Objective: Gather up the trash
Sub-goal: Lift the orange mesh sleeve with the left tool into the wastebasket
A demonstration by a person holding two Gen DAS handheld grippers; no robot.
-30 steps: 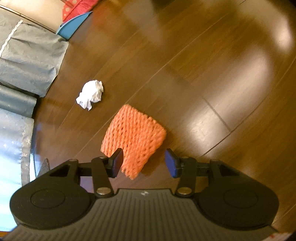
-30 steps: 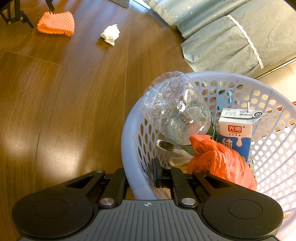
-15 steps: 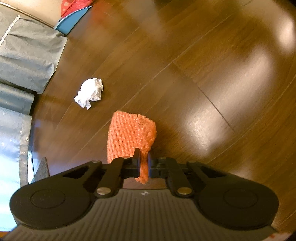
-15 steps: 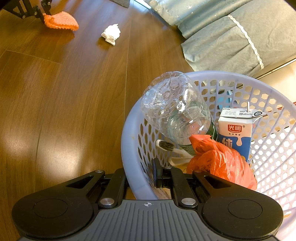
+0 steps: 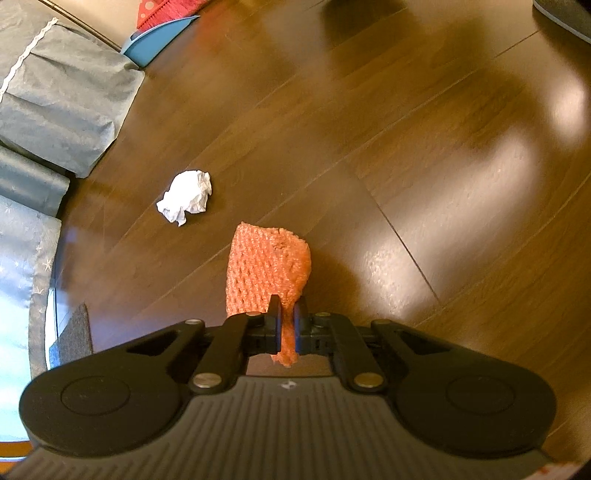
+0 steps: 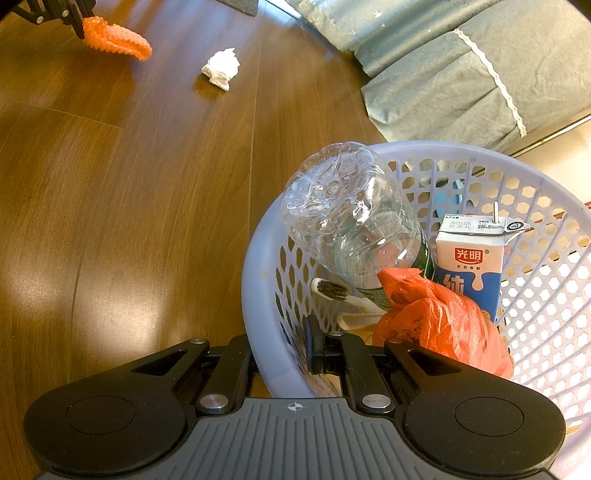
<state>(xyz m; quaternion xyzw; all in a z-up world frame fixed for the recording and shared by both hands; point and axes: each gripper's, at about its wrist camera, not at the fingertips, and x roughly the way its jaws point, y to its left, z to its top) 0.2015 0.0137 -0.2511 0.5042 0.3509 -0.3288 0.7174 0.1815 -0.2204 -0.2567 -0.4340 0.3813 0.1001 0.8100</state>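
Observation:
My left gripper (image 5: 287, 301) is shut on an orange foam net (image 5: 267, 266), which hangs lifted off the wooden floor. The same orange foam net (image 6: 116, 37) shows far off at the top left of the right wrist view. A crumpled white tissue (image 5: 185, 196) lies on the floor to the left of the net; the white tissue (image 6: 221, 68) is also in the right wrist view. My right gripper (image 6: 284, 343) is shut on the rim of a pale lavender basket (image 6: 255, 280). In the basket are a clear plastic bottle (image 6: 347, 218), a milk carton (image 6: 471, 266), an orange plastic bag (image 6: 436, 321) and a toothbrush (image 6: 332, 290).
Grey-blue fabric (image 5: 62, 96) drapes down at the left edge; the same fabric (image 6: 461, 62) is beyond the basket. A blue dustpan with a red brush (image 5: 159, 27) stands at the top left. A small grey mat (image 5: 72, 336) lies at the lower left.
My left gripper went from open around the orange net to shut on it, and has raised it off the floor. The right gripper and basket have not moved.

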